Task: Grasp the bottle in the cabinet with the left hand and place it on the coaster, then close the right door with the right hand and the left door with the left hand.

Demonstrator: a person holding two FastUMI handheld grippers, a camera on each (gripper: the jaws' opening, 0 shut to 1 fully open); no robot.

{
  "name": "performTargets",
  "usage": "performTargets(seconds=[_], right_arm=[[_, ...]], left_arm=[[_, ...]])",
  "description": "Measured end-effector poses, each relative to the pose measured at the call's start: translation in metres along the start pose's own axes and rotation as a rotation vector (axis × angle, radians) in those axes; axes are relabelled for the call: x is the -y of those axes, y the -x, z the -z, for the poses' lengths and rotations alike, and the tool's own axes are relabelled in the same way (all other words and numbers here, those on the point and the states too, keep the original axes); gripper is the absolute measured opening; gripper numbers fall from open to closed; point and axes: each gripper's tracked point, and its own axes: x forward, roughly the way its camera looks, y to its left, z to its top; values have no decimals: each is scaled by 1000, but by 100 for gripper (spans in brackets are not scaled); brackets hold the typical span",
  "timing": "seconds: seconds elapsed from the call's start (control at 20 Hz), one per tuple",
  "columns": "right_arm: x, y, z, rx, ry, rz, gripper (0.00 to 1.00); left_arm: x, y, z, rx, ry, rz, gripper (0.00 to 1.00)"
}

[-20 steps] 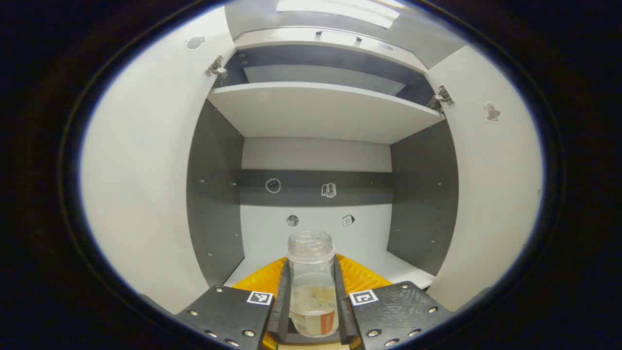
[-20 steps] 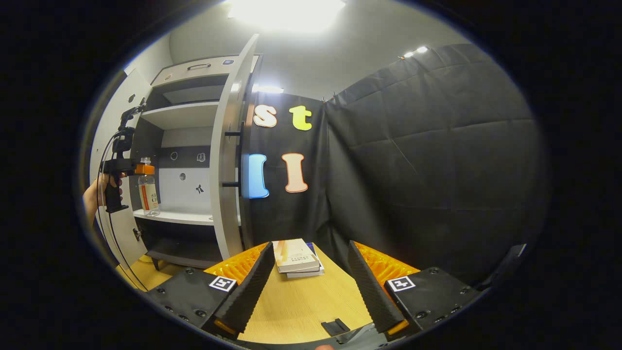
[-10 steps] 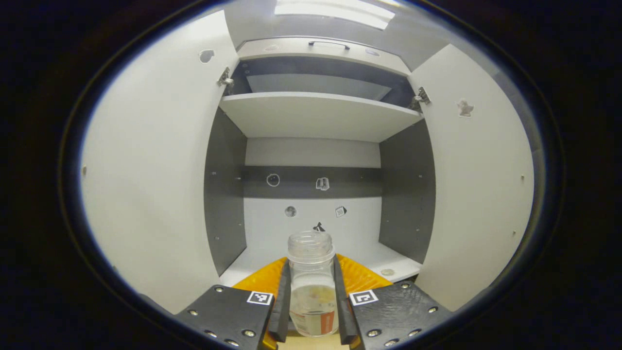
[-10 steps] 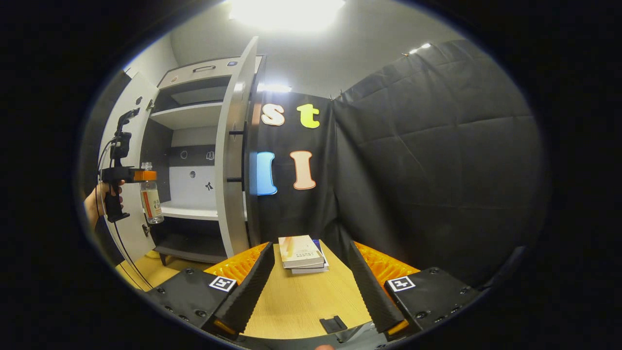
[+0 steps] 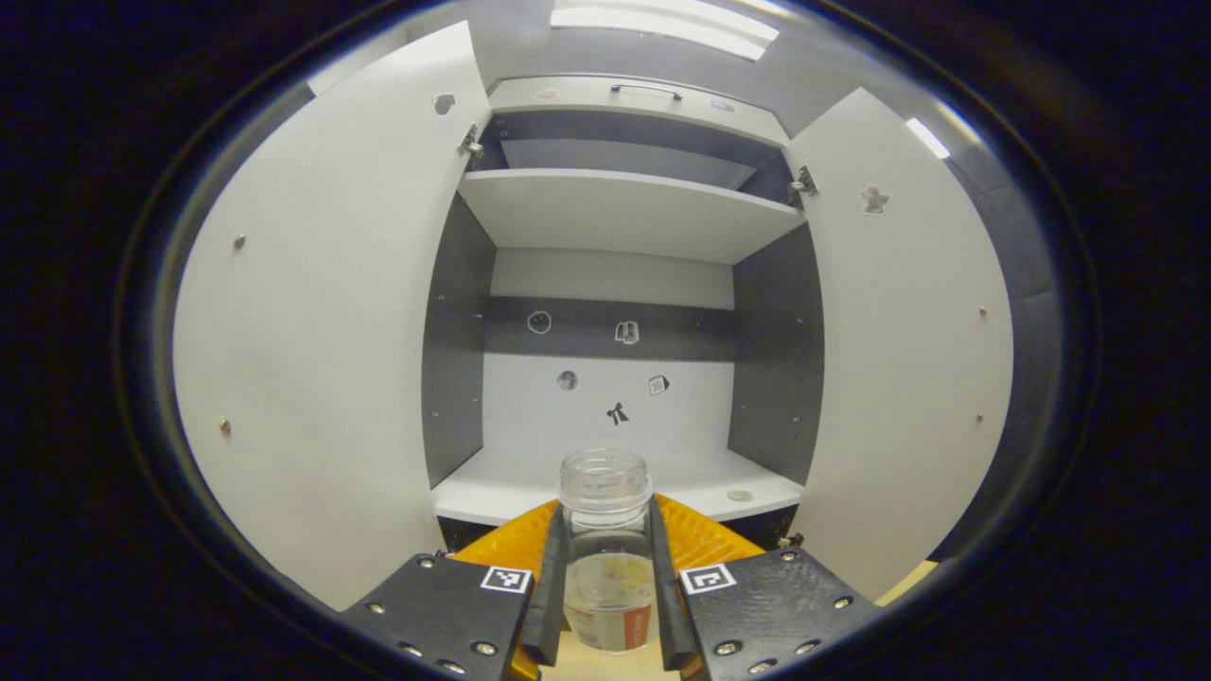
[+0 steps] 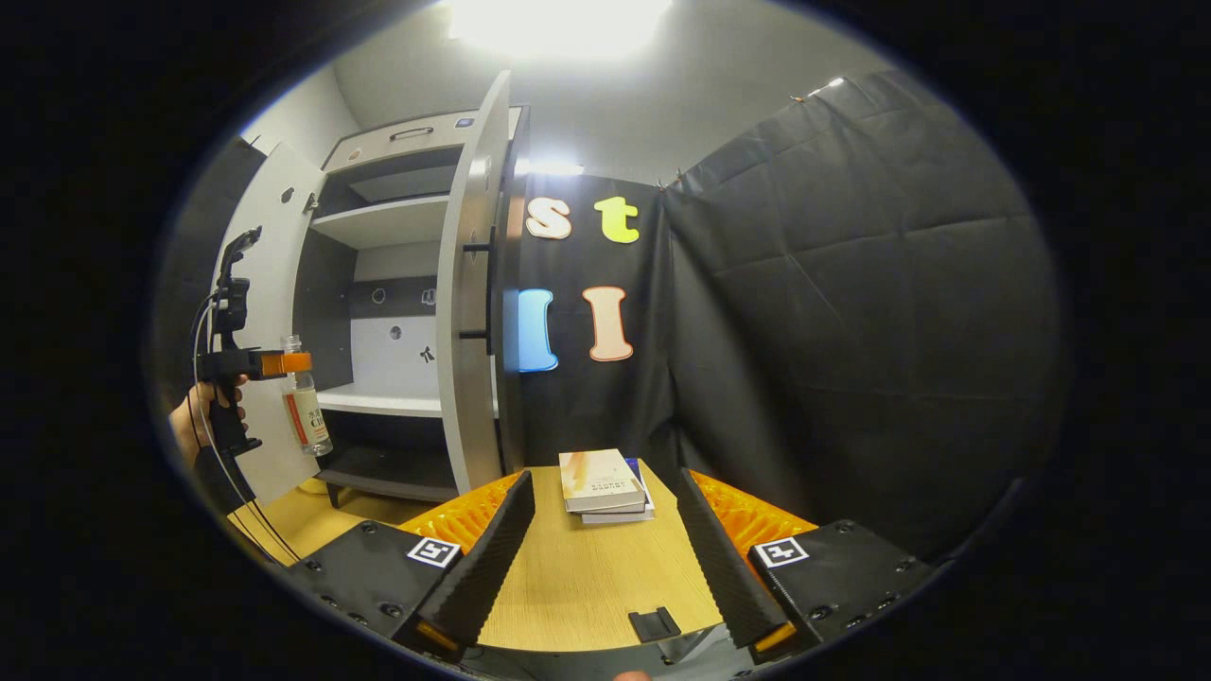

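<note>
A clear uncapped bottle (image 5: pixel 606 567) with a red and white label sits between the fingers of my left gripper (image 5: pixel 606 567), which is shut on it just in front of the open cabinet (image 5: pixel 615 213). In the right gripper view the same bottle (image 6: pixel 307 411) hangs in the air in front of the lower shelf (image 6: pixel 383 402), held by the left gripper (image 6: pixel 284 363) and a hand (image 6: pixel 189 421). Both cabinet doors stand open: the left door (image 5: pixel 322 331) and the right door (image 5: pixel 899 340). My right gripper (image 6: pixel 605 549) is open above the wooden table (image 6: pixel 577 586).
Two stacked books (image 6: pixel 605 484) lie at the far end of the table. A small black flat piece (image 6: pixel 654 623) rests near the table's front edge. A small round disc (image 5: pixel 740 495) lies on the lower shelf. Black cloth walls close off the right side.
My left gripper has drawn back out of the cabinet with the bottle and sunk a little; more of both doors shows. The right gripper has shifted slightly and stayed open.
</note>
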Motion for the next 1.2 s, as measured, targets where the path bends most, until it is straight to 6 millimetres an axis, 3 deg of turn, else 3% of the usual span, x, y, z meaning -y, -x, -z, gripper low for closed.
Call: performTargets(seconds=[0.65, 1.2], right_arm=[[-16, 7, 19, -21, 15, -39, 97], [-13, 14, 60, -109, 31, -16, 97]], left_arm=[[4, 45, 93, -52, 21, 30, 42], [18, 60, 174, -113, 49, 59, 42]])
